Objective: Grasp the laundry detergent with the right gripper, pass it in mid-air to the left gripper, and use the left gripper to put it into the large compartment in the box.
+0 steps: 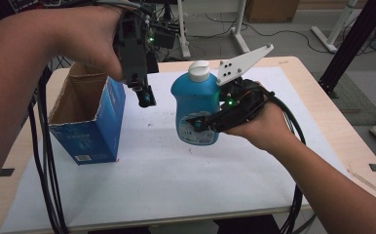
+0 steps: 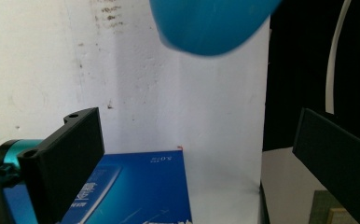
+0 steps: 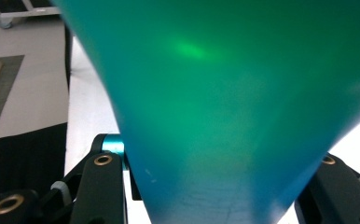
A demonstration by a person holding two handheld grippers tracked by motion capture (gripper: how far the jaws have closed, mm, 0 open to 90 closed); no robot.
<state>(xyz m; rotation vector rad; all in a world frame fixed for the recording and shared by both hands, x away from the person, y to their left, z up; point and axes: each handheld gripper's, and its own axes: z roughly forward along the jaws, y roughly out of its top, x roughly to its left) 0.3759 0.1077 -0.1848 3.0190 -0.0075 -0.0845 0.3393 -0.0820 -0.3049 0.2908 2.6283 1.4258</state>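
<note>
In the high view the right gripper [image 1: 196, 124] is clamped on a blue bottle [image 1: 196, 105] low on its body, holding it upright in the air above the white sheet [image 1: 176, 165] on the desk [image 1: 322, 131]. The right gripper view adds the grip itself: the bottle's wall [image 3: 225, 102] sits between both jaws, pressed at each side. Farther back and to the left, the left gripper [image 1: 146, 97] points down beside an open blue box [image 1: 91, 119] standing on the sheet. The left gripper view shows its jaws apart with nothing between them, the box [image 2: 141, 191] below and the bottle's base [image 2: 211, 23] blurred overhead.
</note>
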